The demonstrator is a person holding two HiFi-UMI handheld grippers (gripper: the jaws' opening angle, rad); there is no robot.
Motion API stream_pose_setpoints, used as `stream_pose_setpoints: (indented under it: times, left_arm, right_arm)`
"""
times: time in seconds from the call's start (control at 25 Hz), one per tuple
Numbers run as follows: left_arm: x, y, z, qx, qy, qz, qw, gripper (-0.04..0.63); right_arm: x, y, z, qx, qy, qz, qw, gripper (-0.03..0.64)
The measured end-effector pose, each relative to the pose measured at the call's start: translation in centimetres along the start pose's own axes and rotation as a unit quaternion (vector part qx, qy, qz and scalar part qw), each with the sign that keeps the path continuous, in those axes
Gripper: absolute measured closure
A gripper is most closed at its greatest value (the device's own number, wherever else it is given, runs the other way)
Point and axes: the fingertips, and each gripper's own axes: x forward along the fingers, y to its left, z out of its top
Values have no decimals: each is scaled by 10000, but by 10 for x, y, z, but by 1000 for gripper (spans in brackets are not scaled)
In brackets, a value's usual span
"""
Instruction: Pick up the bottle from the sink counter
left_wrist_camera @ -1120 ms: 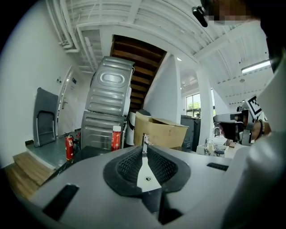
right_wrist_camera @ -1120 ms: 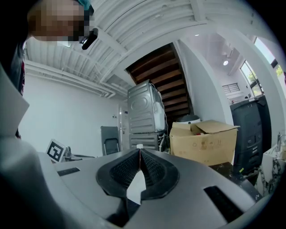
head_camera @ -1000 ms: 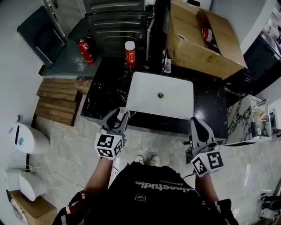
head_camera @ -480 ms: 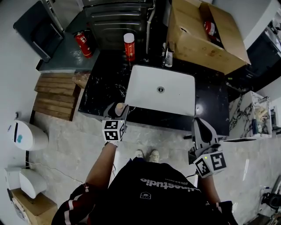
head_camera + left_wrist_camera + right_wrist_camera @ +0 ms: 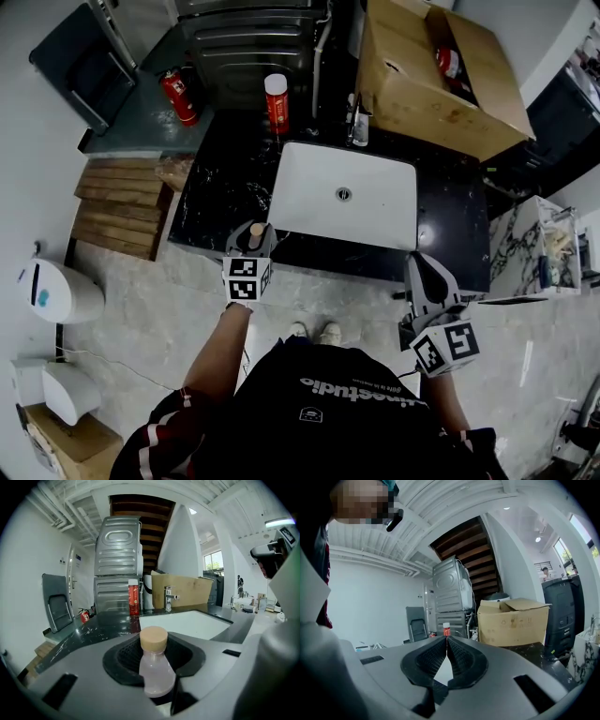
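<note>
A small bottle (image 5: 156,670) with a pale pink body and a tan cap stands upright between the black pads of my left gripper (image 5: 249,240). The jaws are closing on it and it looks pinched at its body. In the head view only the tan cap (image 5: 255,230) shows above the gripper, at the front edge of the black sink counter (image 5: 220,192), left of the white basin (image 5: 309,192). My right gripper (image 5: 422,274) is shut with nothing in it, its tips meeting (image 5: 446,640), and hangs in front of the counter's right end.
A red can with a white cap (image 5: 277,105) and a faucet (image 5: 356,117) stand at the counter's back. A cardboard box (image 5: 431,84) fills the back right. A fire extinguisher (image 5: 178,94), wooden boards (image 5: 122,206) and a white bin (image 5: 56,292) are on the left.
The left gripper has swung from a slanted pose to pointing straight ahead, with the bottle's cap now showing between its jaws. The right gripper has barely shifted.
</note>
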Motion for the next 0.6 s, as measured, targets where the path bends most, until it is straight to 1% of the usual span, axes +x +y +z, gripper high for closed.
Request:
stream_pose_setpoints:
  times: [0.12,0.24,0.4,0.6]
  left_arm:
    - [-7,-5,4,57,-25,-129,9999,460]
    - [-21,-18,23,171,-194,-311,9992,461]
    - [-45,-43,68,334,-567,-601,9960,460]
    - [-68,-77,136,516,-1022,-1067,9877,460]
  right_arm:
    - [2,0,1,15,-24,19,10000,577]
    - [6,-6,-1,98,-30,-11,9999,577]
    - [9,-11,-2,212,-58,-7,9998,578]
    - [14,-15,14,81,-257,19,9996,577]
